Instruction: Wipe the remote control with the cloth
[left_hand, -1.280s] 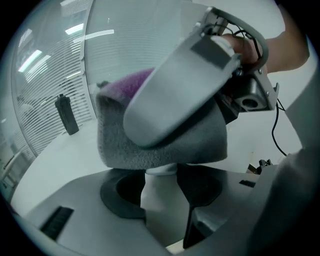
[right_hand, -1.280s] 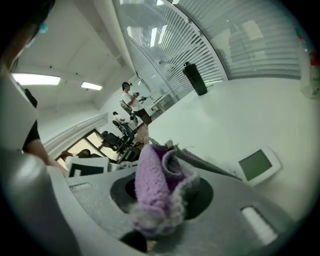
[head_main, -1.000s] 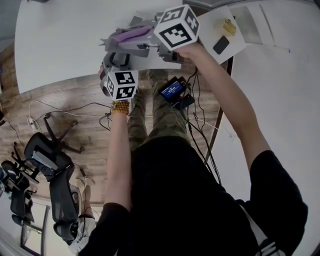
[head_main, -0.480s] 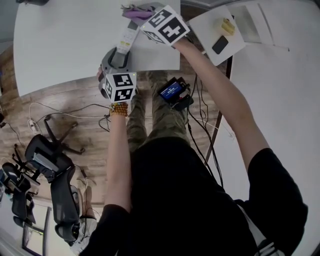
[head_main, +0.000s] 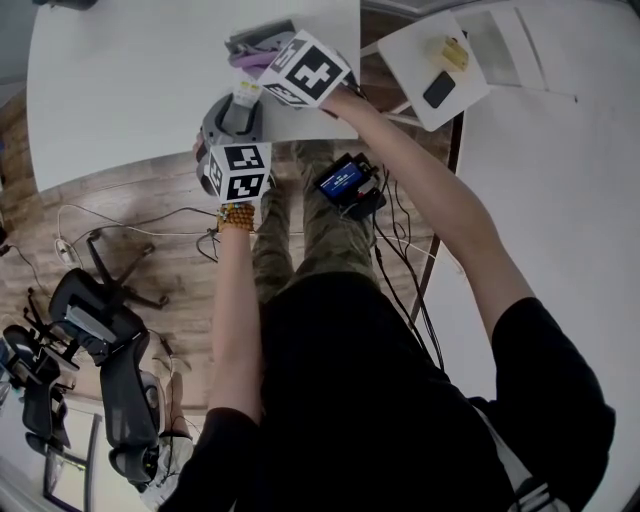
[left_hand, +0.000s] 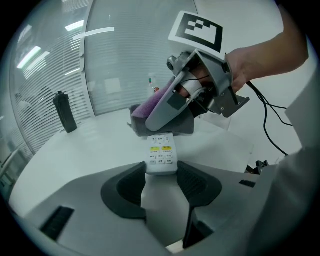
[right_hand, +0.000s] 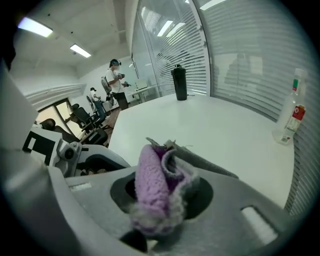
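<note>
My left claw (left_hand: 161, 174) is clamped on the near end of the remote control (left_hand: 161, 151), with both pads pressed against its sides. The white remote sticks out forward over the white desk (left_hand: 90, 145) with its buttons facing up. My right claw (right_hand: 161, 200) is closed on the cloth (right_hand: 152, 190), a bunched purple-and-grey wad that fills the space between its jaws. In the left gripper view the right claw comes in from the upper right, tilted downward, and the cloth covers the far end of the remote; I can't tell how firmly it presses. In the head view both claws meet near the desk's front edge. Farther back on the desk stand a black bottle (right_hand: 180, 81) and, off to the right, a clear bottle with a red label (right_hand: 294, 107).
</note>
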